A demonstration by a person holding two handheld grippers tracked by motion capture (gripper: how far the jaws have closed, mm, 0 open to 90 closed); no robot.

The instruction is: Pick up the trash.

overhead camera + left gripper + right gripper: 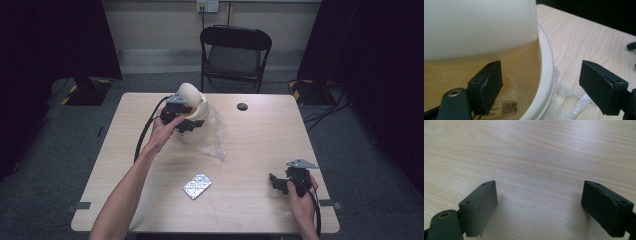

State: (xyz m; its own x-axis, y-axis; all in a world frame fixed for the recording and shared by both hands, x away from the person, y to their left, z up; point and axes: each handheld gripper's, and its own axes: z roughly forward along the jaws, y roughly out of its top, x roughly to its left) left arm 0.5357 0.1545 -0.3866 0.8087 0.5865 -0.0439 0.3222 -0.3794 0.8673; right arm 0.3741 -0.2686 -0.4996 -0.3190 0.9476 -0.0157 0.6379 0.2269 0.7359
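Note:
A cream bowl (pixel 196 116) stands at the table's back middle on a crumpled clear plastic bag (pixel 212 136). A second rounded cream piece (pixel 189 94) rests in it, tilted. My left gripper (pixel 189 123) is open at the bowl. In the left gripper view its jaws straddle the bowl's rim (pixel 547 75), one inside and one outside, and touch nothing; the cream piece (pixel 479 25) looms above. A barcode label (pixel 505 108) shows inside the bowl. My right gripper (pixel 276 182) rests open at the front right, over bare wood (pixel 539 170).
A silver blister pack (pixel 197 185) lies at the front middle of the table (pixel 260 145). A black round cap (pixel 242 106) sits in the tabletop near the back edge. A black folding chair (pixel 235 52) stands behind the table. Dark curtains hang at both sides.

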